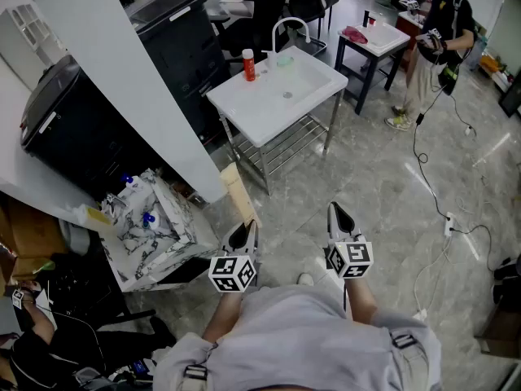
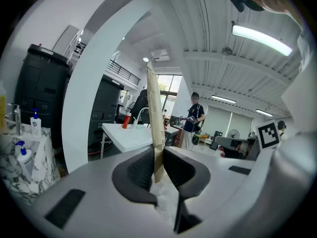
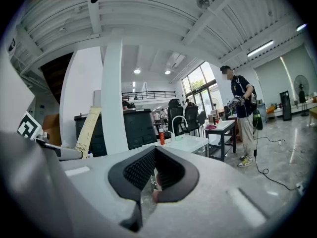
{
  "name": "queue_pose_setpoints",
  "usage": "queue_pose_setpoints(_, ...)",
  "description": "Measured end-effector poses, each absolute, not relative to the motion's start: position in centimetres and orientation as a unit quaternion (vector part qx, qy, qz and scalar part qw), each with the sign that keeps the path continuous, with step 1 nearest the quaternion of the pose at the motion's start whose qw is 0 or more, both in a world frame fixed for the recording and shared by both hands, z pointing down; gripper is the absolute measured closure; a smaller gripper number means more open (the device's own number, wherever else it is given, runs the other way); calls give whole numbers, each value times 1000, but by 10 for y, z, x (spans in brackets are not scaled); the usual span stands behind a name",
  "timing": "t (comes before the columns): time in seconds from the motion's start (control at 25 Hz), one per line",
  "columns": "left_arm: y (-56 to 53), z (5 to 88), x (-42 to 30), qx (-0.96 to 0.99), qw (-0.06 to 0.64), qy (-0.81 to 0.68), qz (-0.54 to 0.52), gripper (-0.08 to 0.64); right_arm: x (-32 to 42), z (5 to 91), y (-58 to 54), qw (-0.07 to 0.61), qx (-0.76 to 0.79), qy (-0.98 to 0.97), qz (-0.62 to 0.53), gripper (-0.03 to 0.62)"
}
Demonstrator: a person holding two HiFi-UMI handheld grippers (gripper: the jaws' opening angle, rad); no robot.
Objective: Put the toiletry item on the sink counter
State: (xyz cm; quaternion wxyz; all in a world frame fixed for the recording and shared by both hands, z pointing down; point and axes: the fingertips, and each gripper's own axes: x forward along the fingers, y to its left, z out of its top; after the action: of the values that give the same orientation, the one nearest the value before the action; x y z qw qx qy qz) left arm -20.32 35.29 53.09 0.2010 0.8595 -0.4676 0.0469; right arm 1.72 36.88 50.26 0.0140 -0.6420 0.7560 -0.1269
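My left gripper (image 1: pixel 244 233) is shut on a flat beige toothbrush box (image 1: pixel 238 194), which sticks up and forward out of the jaws. In the left gripper view the box (image 2: pixel 155 118) stands upright, pinched between the two pads of that gripper (image 2: pixel 157 156). My right gripper (image 1: pixel 340 217) hangs beside it, shut with nothing in it, as its own view (image 3: pixel 154 155) shows. The white sink counter (image 1: pixel 313 84) stands well ahead across the floor, with a curved tap (image 1: pixel 291 28) and a red bottle (image 1: pixel 248 64) at its back edge. The right gripper view shows the box (image 3: pixel 89 128) to the left.
A marble-patterned stand (image 1: pixel 175 247) holding pump bottles sits close on my left. A white slanted wall (image 1: pixel 122 80) and black machines (image 1: pixel 73 129) lie behind it. A second sink table (image 1: pixel 383 37) and a standing person (image 1: pixel 435 39) are far right. Cables (image 1: pixel 444 210) trail on the floor.
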Motion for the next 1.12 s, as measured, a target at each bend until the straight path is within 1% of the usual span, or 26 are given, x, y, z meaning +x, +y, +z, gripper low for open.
queue_pose_setpoints(0.52,348,538,-168,859,202,-468,50,511,53,508,367,18,-649,751,-120,589)
queue_pose_setpoints(1.12,334,549,-96,856,210,-469,50,511,123,532,353,6,-649,749,-132,588)
